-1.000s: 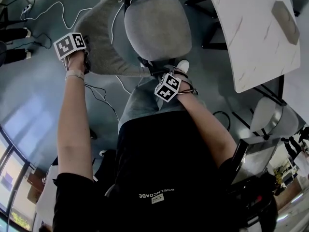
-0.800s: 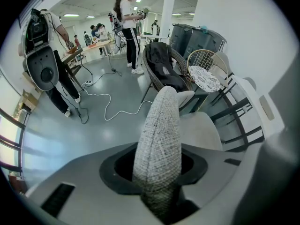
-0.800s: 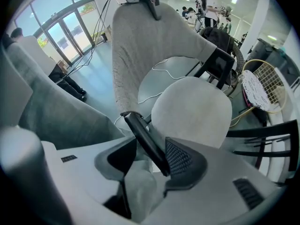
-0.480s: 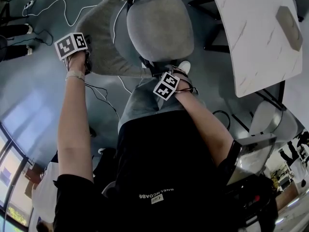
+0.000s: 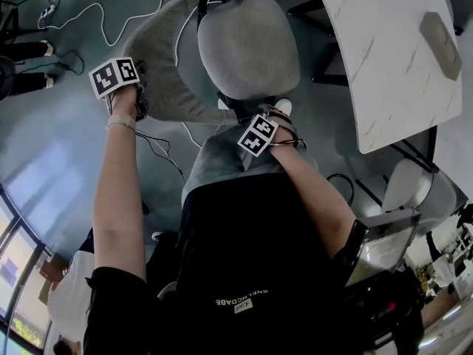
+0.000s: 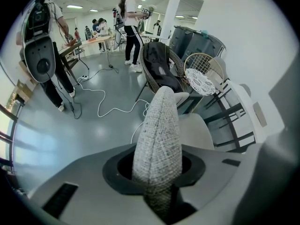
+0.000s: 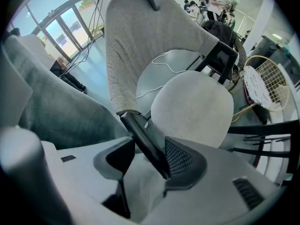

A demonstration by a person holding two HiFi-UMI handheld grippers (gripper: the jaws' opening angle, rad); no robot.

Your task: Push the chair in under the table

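Note:
The grey fabric chair stands just left of the white marble table (image 5: 392, 58), its round seat (image 5: 247, 46) still outside the tabletop. My left gripper (image 5: 133, 89) sits at the left end of the curved backrest (image 5: 162, 72). In the left gripper view the backrest's woven edge (image 6: 158, 130) fills the gap of that gripper (image 6: 157, 175), whose jaws are closing and pinch it. My right gripper (image 5: 263, 124) is at the chair's rear. Its jaws (image 7: 150, 161) are opening around the black frame bar (image 7: 144, 139), with a gap showing on the bar's left side.
White cables (image 5: 81, 13) trail over the grey floor left of the chair. A second pale chair (image 5: 414, 180) stands below the table's near end. A small grey object (image 5: 442, 35) lies on the tabletop. A dark wicker chair (image 6: 159, 67) and standing people (image 6: 133, 18) are farther off.
The head view has shifted slightly. Both grippers stay at the same spots on the chair, and the chair keeps its place beside the table.

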